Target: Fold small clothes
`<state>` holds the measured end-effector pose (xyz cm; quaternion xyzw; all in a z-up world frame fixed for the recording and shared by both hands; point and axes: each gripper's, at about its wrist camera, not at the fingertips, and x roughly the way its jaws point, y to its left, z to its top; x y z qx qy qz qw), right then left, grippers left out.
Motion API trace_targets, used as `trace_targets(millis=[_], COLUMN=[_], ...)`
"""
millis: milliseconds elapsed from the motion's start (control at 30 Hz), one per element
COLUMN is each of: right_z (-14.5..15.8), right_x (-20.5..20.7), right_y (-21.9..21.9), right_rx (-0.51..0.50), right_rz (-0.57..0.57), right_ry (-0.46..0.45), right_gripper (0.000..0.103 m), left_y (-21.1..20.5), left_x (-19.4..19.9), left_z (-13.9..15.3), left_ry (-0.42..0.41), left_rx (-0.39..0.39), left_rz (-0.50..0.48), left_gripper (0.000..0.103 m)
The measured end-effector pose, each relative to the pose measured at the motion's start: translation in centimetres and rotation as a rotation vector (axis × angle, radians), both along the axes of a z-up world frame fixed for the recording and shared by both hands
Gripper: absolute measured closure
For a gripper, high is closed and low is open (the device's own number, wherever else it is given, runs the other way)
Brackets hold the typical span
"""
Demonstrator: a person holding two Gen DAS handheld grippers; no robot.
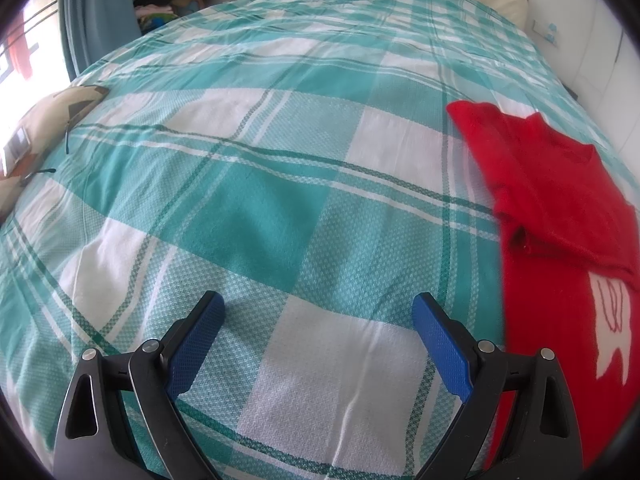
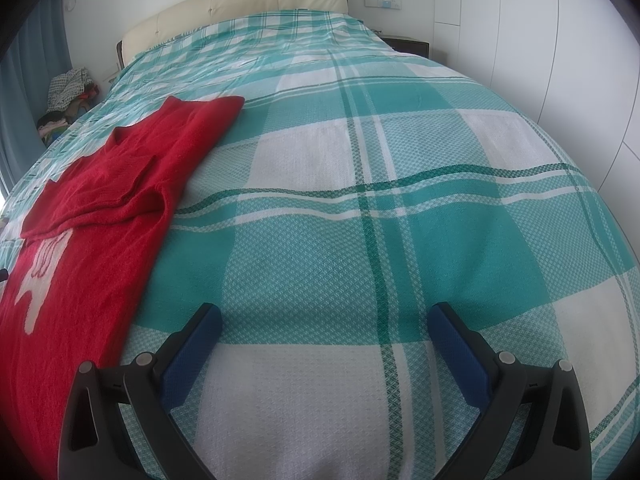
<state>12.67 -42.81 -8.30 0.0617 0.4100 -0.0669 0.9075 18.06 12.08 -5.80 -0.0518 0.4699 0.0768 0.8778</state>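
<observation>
The left claw hangs over the bed, its blue-padded fingers spread wide with nothing between them, only teal-and-white checked bedspread beneath. Far off to its left, a patterned cushion lies at the bed's edge. Just to the right of this claw lies the red sweater, flat on the bedspread, one sleeve folded across the chest and a white motif showing on its front. The sweater lies between the two claws. The right claw sits to the sweater's right, also wide apart and empty, above bare bedspread. Ahead of it, at the far end, stands a cream headboard; white wardrobe doors rise to its right.
</observation>
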Motion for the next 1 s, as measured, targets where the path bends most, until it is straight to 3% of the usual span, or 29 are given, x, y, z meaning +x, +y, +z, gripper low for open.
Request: trace_targets(millis=[467,567,633,733,800,867,1000], right_z=[0.0,0.1,1.0,3.6,5.1,5.8,5.5], right_x=[0.1,-0.1,-0.7,-3.7,-6.7,-9.3,-13.3], right_y=[0.1,0.1,0.2,1.0,2.0,3.1,5.2], right_rx=[-0.001,-0.001,-0.007,0.065,0.146,0.227,0.365], right_rz=[0.001,-0.001,-0.012,0.030,0.086,0.142,0.243], right_ry=[0.001,-0.004,-0.011,-0.064,-0.101,-0.080,0.001], right_gripper=[0.001,0.001,0.002,0.002,0.002,0.002,0.002], left_y=[0.3,0.6,0.9,0.8,-0.1,-1.3,-4.7], left_x=[-0.5,-2.1,-4.7,-9.2,-11.5,-13.3,-16.0], left_z=[0.6,2.1,3.6,4.0,3.5,2.9,2.7], left_ry=[-0.025,-0.059,-0.090,-0.063,-0.011,0.048,0.091], left_rx=[-0.026,-0.073,-0.149,-0.260,-0.260,-0.275,-0.297], left_rz=[0.004,-0.021,-0.069,-0.178,-0.238,-0.289,-0.402], left_gripper=[0.007,0.007,0.007,0.007,0.008,0.021,0.024])
